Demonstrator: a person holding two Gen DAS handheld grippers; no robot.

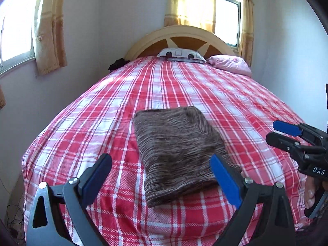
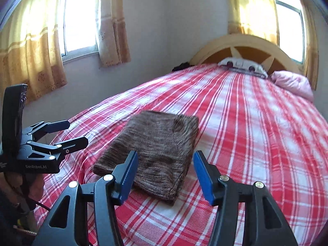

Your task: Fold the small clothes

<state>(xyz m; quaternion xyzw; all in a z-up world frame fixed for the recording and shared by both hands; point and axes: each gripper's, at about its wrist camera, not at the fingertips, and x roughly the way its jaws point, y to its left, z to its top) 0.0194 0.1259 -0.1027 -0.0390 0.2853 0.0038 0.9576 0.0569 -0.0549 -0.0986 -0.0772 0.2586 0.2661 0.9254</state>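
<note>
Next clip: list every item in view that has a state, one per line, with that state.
Brown knit garment: folded into a flat rectangle, lying on the bed, not held.
Left hand-held gripper: open, nothing between the fingers.
Right hand-held gripper: open, empty, above the garment's near edge.
Plaid bedspread: spread flat over the bed.
Pink pillow: lying crumpled by the headboard.
Curtains: partly drawn, windows showing.

Pale walls (image 1: 131,20). Sunlit windows (image 2: 80,18) upper left and upper right, tan curtains (image 2: 30,57) half drawn. Centre frame, bed (image 1: 184,90) in red-white plaid; arched wooden headboard (image 1: 180,32) behind, pink pillow (image 1: 229,63) right.
</note>
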